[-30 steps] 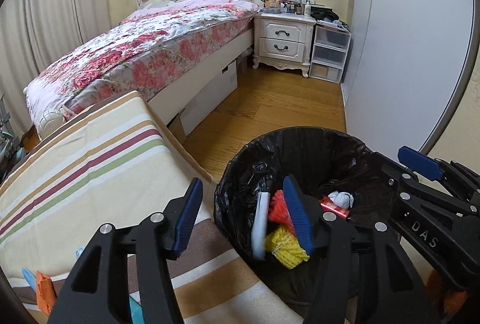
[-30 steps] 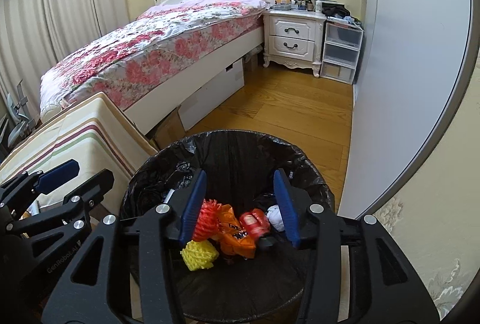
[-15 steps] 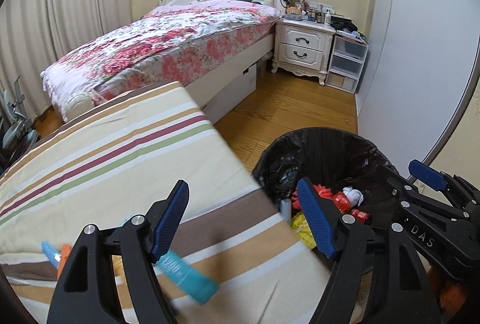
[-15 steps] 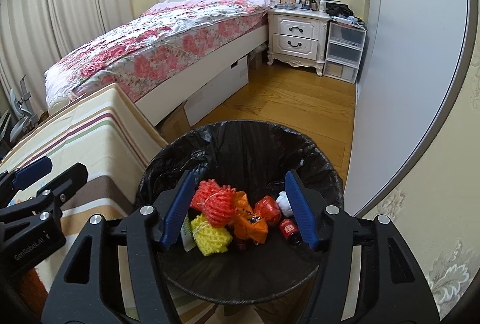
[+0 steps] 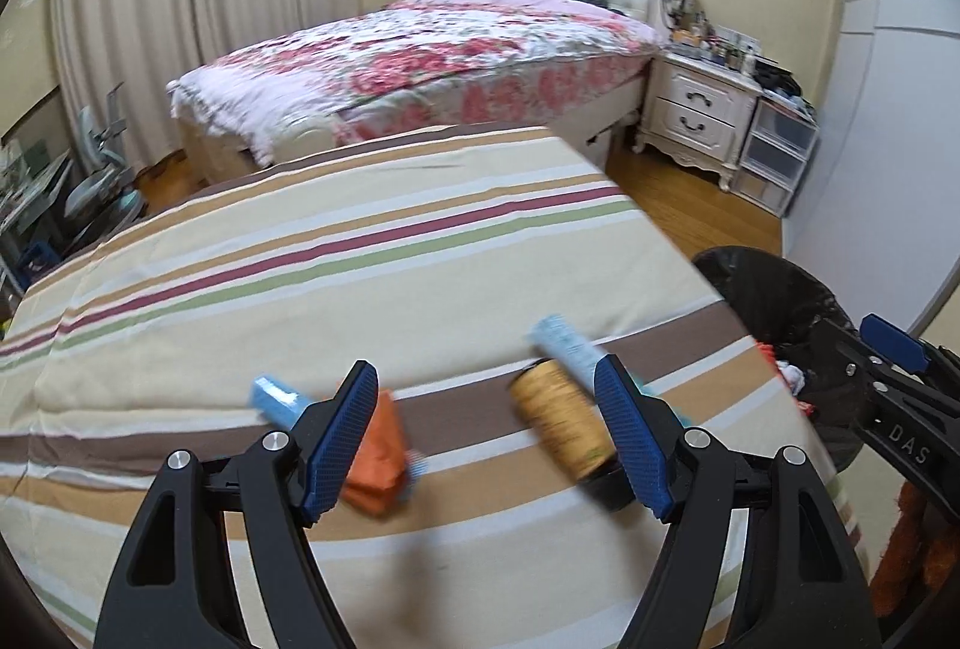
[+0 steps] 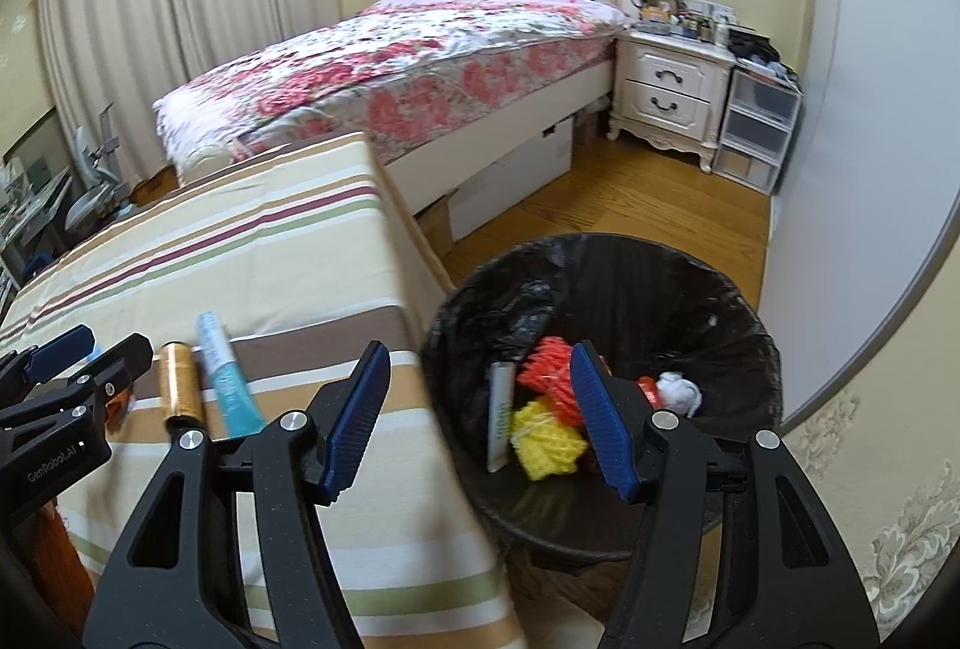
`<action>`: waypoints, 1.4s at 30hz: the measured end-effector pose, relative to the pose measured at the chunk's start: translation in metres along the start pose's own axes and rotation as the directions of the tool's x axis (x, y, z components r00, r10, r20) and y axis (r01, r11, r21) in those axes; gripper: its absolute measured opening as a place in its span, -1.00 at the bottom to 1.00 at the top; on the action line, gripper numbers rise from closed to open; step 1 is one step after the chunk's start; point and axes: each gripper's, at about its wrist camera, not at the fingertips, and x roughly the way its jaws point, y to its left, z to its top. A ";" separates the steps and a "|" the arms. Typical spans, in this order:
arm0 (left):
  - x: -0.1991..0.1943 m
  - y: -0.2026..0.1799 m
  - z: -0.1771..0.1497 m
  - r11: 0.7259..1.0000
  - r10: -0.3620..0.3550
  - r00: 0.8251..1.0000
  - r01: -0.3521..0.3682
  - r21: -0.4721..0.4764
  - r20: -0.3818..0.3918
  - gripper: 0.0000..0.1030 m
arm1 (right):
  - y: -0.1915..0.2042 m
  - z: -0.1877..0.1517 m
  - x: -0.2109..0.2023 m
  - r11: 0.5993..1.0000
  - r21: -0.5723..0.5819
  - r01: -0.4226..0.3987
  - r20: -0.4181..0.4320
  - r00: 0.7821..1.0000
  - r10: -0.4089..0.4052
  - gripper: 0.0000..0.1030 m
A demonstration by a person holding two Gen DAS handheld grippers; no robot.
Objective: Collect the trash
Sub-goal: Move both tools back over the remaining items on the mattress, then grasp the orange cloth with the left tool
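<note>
My left gripper (image 5: 486, 436) is open and empty above the striped table (image 5: 360, 259). Below it lie an orange wrapper (image 5: 378, 454), a gold thread spool (image 5: 561, 424), a light blue tube (image 5: 567, 346) and a small blue piece (image 5: 276, 400). My right gripper (image 6: 480, 418) is open and empty, over the table edge and the black-lined trash bin (image 6: 744, 301). The bin holds red (image 6: 549, 364) and yellow (image 6: 549, 439) mesh, a white packet (image 6: 499, 418) and white paper (image 6: 678, 391). The spool (image 6: 177, 379) and tube (image 6: 225, 379) also show in the right wrist view.
A bed with a floral cover (image 6: 420, 48) stands behind the table. A white nightstand (image 6: 669, 96) and plastic drawers (image 6: 753, 126) are at the back right. A white wall panel (image 6: 858, 138) runs right of the bin, above the wooden floor (image 6: 630, 205).
My left gripper has swung left from over the bin to over the table, bringing the spool, wrapper and tube into view. My right gripper has shifted left and opened wider.
</note>
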 end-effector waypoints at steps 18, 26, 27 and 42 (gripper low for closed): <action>0.020 0.040 -0.021 0.999 0.032 0.997 -0.033 -0.017 -0.069 -0.01 | 0.055 -0.013 0.007 0.994 -0.086 -0.064 -0.045 0.997 0.061 0.19; 0.014 0.043 -0.024 1.000 0.003 0.998 -0.004 -0.015 -0.056 -0.32 | 0.051 -0.016 0.012 0.995 -0.070 -0.069 -0.055 0.996 0.065 0.19; 0.014 0.043 -0.024 1.000 0.001 0.999 -0.002 -0.016 -0.054 -0.33 | 0.051 -0.016 0.012 0.995 -0.070 -0.068 -0.055 0.996 0.064 0.19; -0.026 0.083 -0.031 0.996 0.022 1.000 -0.021 -0.082 0.003 -0.33 | 0.071 -0.010 0.003 0.989 -0.113 -0.094 -0.036 0.995 0.091 0.19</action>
